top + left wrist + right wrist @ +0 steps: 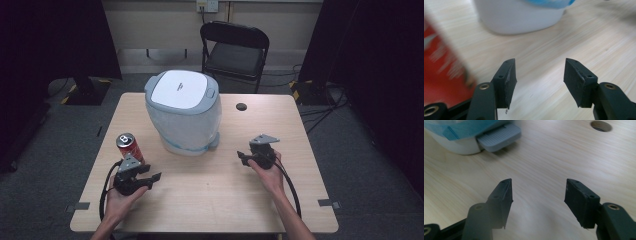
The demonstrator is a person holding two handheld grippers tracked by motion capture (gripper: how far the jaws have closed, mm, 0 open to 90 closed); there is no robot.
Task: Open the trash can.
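On the table (210, 200) the bin (184, 112) stands behind centre, the can (129, 147) just left before it

Dim room, evenly lit tabletop, soft pictures.
Overhead light brightens the table (210, 185) while the surroundings fall into near black. The bin (184, 112) casts a faint shadow at its base. In the left gripper view the red can (441, 72) smears with motion blur; near jaws look slightly soft.

One bin (183, 112), one can (129, 147), one chair (234, 49).
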